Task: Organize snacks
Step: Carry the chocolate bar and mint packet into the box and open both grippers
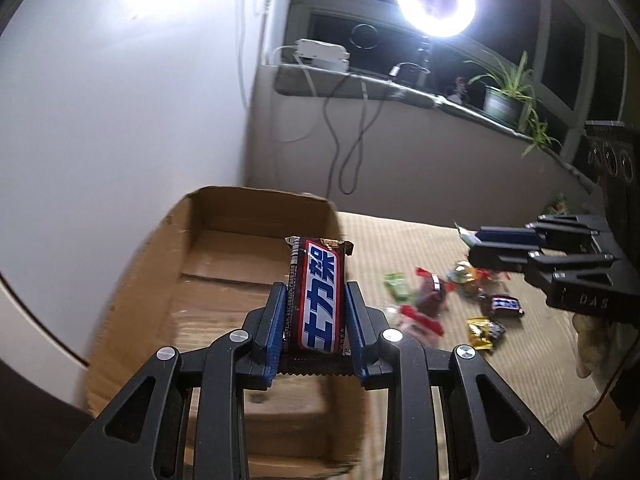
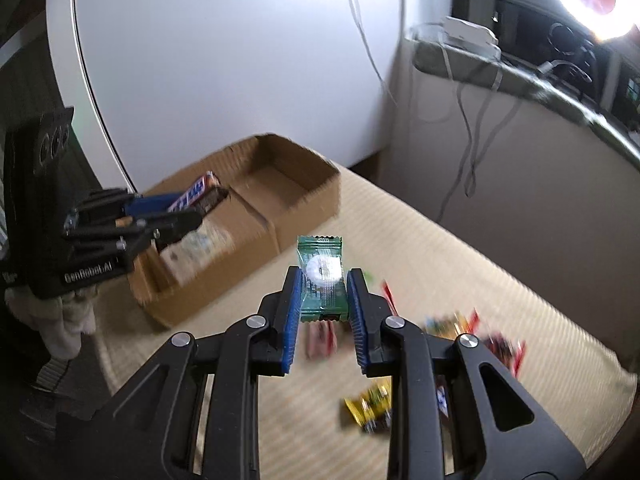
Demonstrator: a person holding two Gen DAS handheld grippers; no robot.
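Observation:
My left gripper (image 1: 316, 292) is shut on a brown Snickers bar (image 1: 320, 296) and holds it above the open cardboard box (image 1: 168, 240). It also shows in the right wrist view (image 2: 180, 212), over the box (image 2: 304, 196), with the bar (image 2: 196, 196) in it. My right gripper (image 2: 323, 280) is shut on a green candy packet (image 2: 322, 276) above the beige table (image 2: 460, 272), right of the box. It shows at the right of the left wrist view (image 1: 476, 246). A pale packet (image 2: 196, 252) lies in the box.
Several loose wrapped candies (image 1: 460, 300) lie on the table right of the box, and below my right gripper (image 2: 368, 408). A white rounded appliance (image 2: 220, 60) stands behind the box. A windowsill (image 1: 400, 88) with cables, a ring light (image 1: 436, 0) and a plant (image 1: 508, 96) is behind.

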